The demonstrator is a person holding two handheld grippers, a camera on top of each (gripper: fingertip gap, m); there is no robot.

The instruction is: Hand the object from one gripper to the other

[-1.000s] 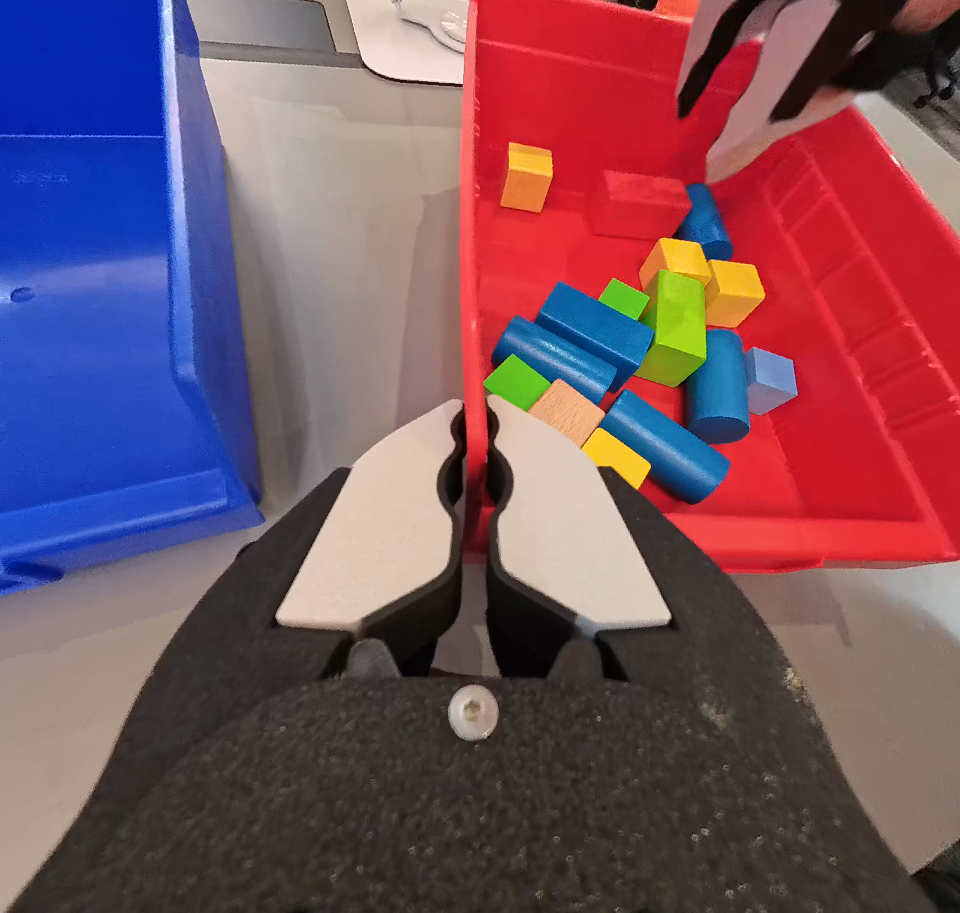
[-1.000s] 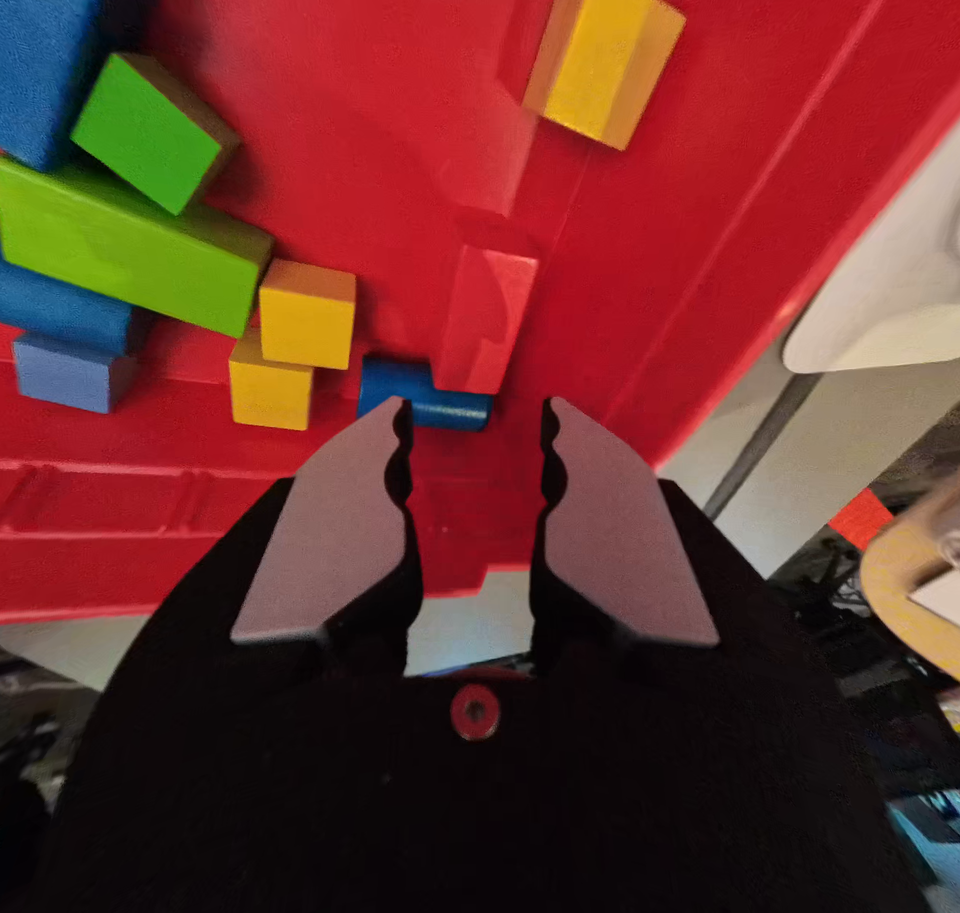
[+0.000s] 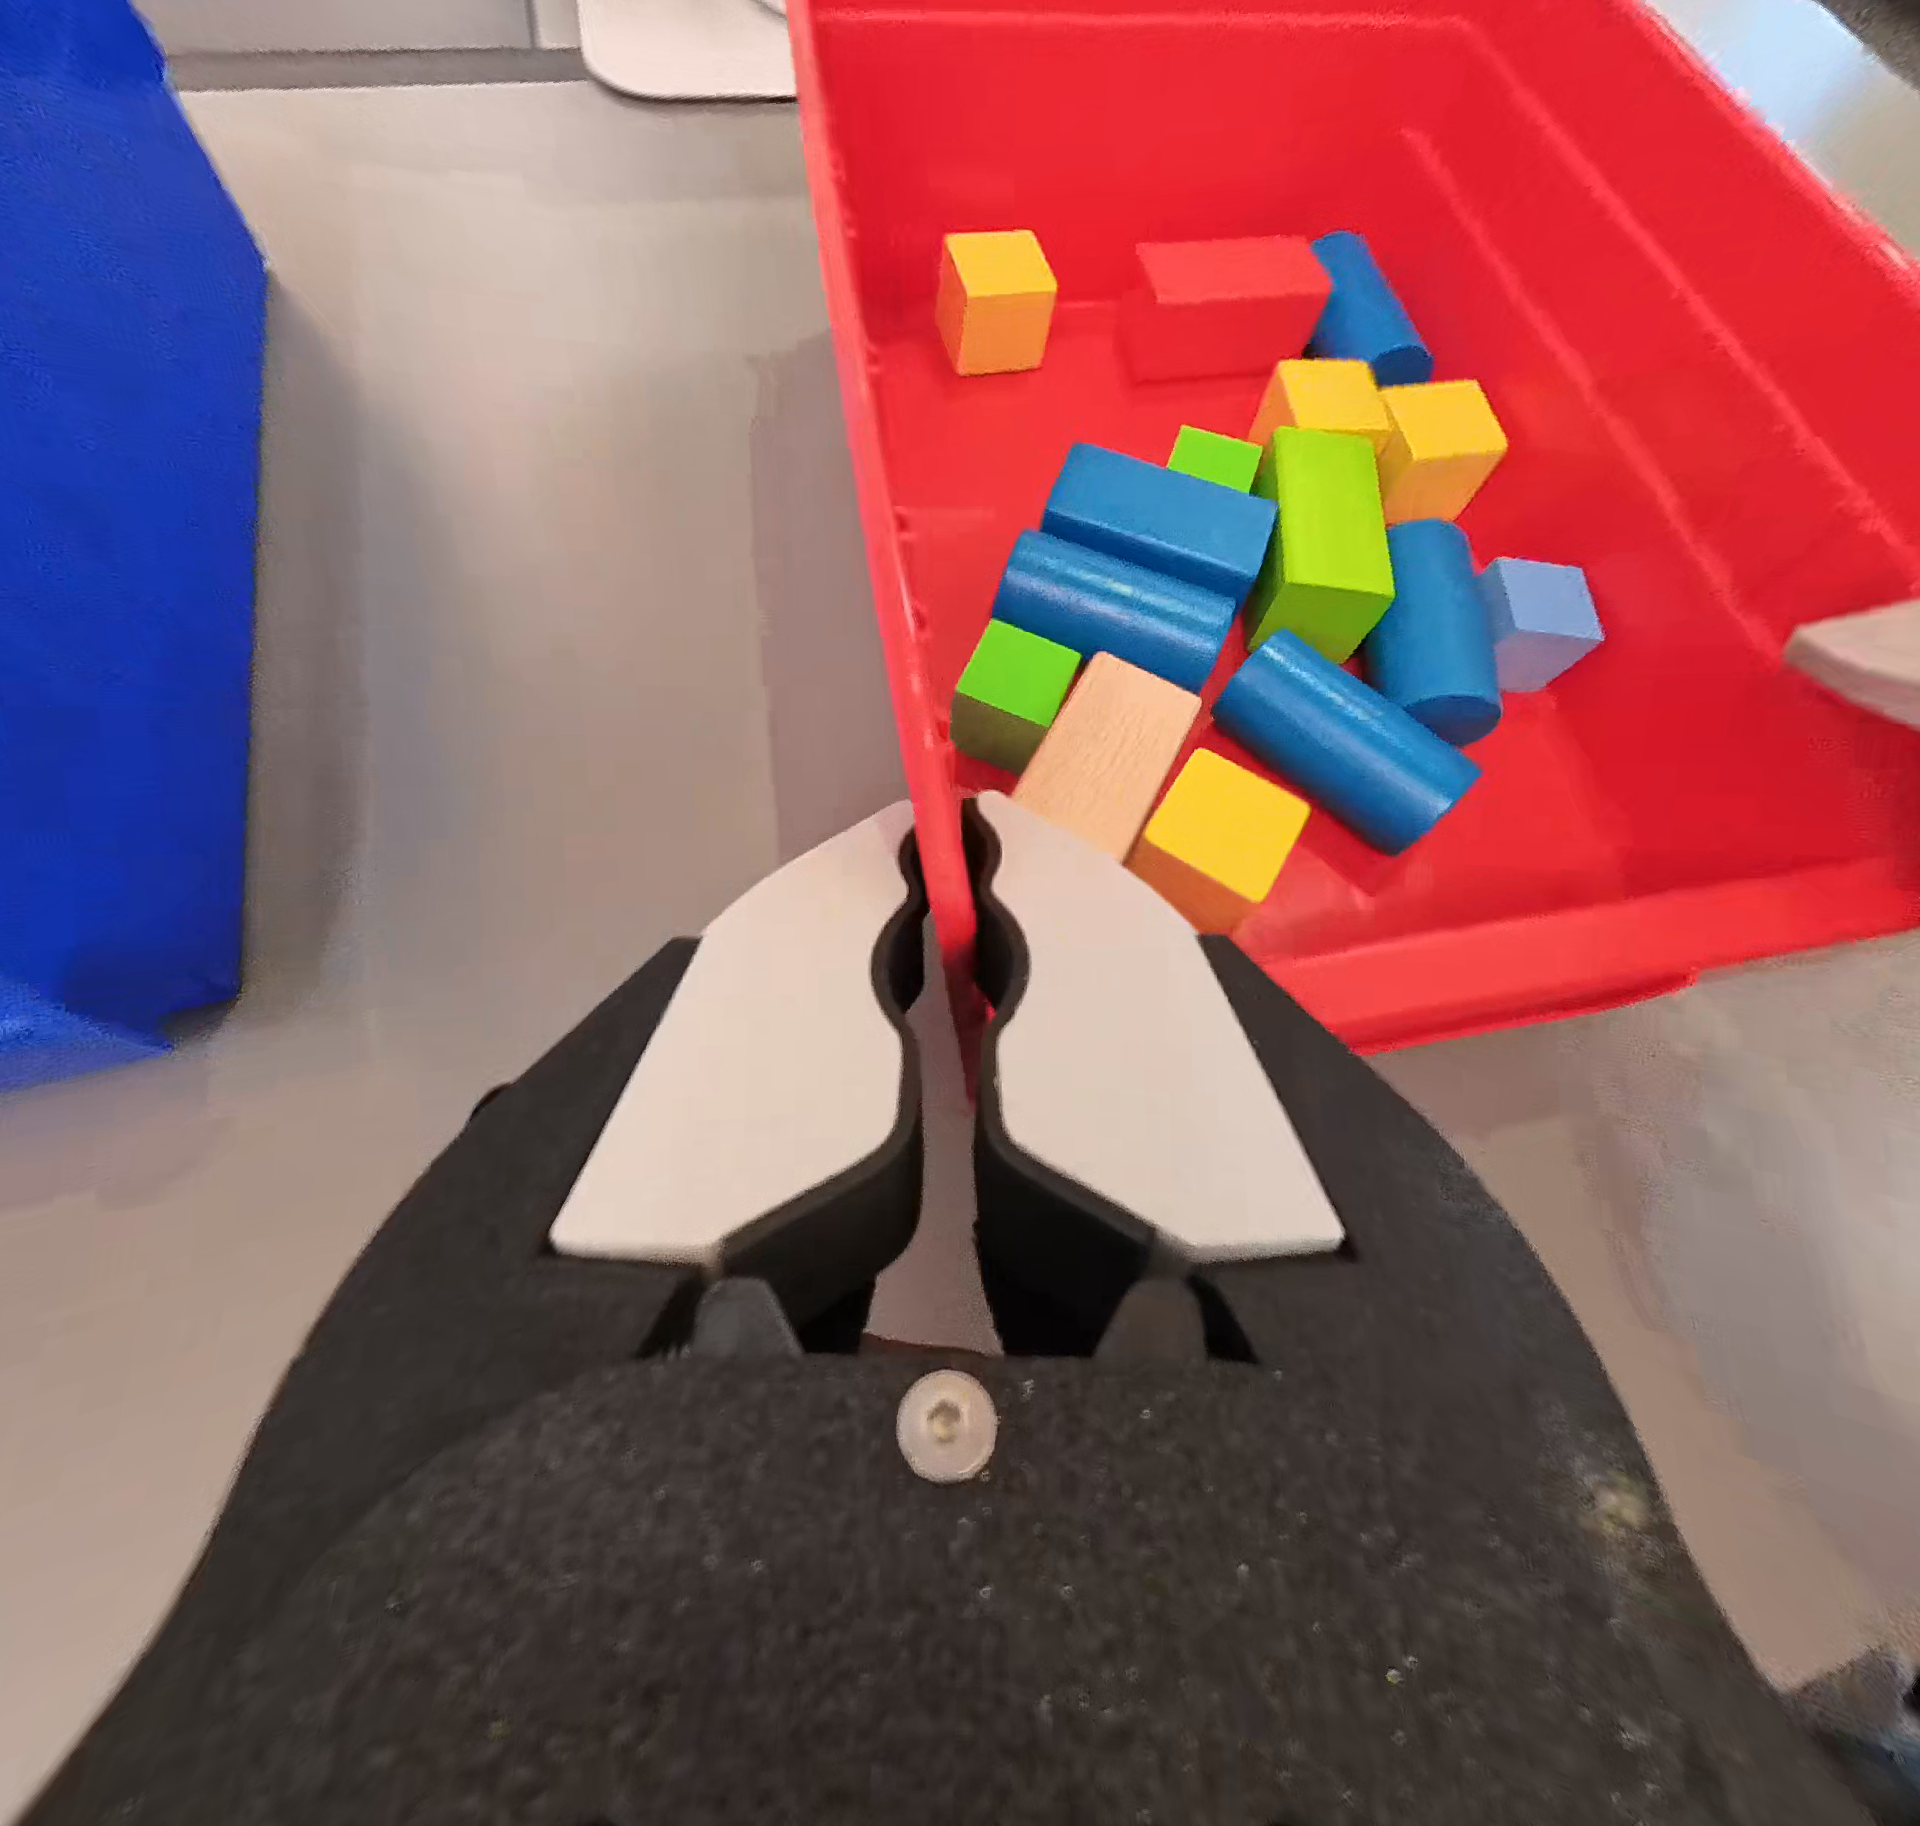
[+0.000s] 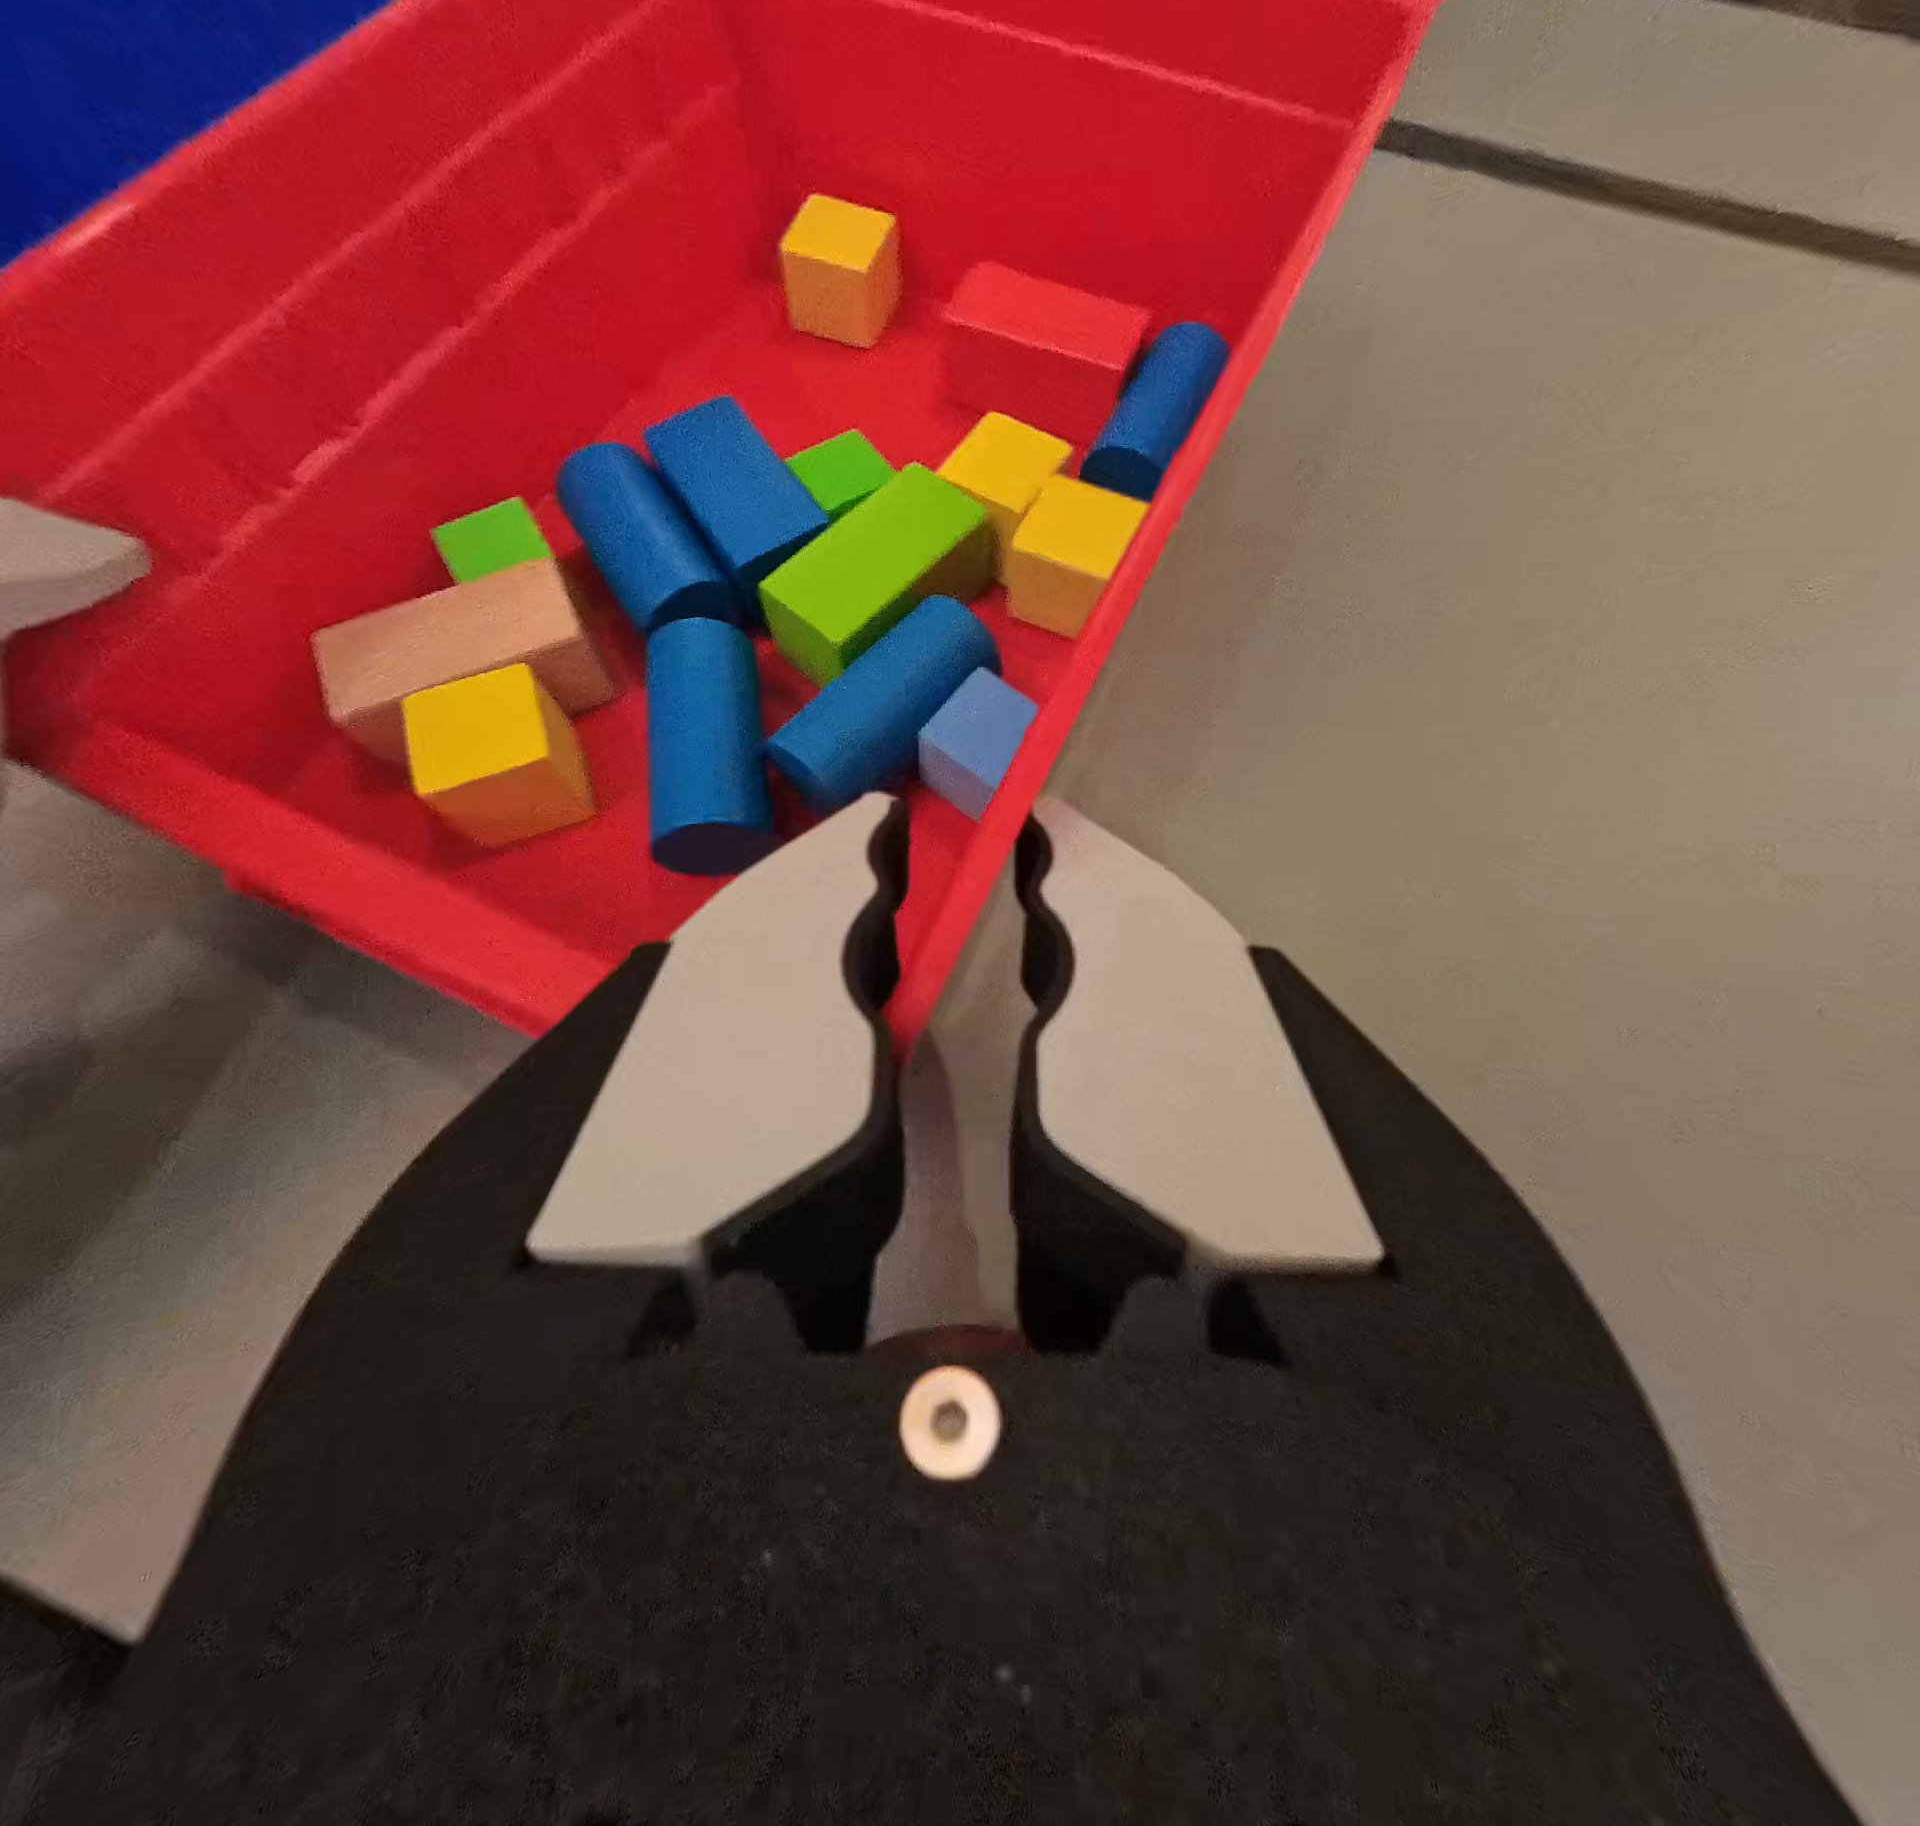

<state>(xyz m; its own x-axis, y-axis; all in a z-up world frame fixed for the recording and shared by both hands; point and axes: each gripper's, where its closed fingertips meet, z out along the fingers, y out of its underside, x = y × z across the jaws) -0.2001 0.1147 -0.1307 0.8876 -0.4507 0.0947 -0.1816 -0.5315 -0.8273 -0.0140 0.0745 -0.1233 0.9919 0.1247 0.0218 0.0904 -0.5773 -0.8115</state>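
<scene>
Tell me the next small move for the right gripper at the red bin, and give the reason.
Probably close the right gripper on the red bin wall. Its fingers straddle that wall with a gap on the outer side, so it has no grip yet, while the left gripper is already clamped on the opposite wall. The handover needs both holding first.

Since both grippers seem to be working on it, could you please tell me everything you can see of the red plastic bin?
The red plastic bin is an open-topped rectangular tub with ribbed inner walls and a low front lip. It looks tilted on the grey table, beside a blue bin. Loose coloured wooden blocks lie on its floor. The left gripper is shut on its left wall; the right gripper straddles the opposite wall, jaws apart.
</scene>
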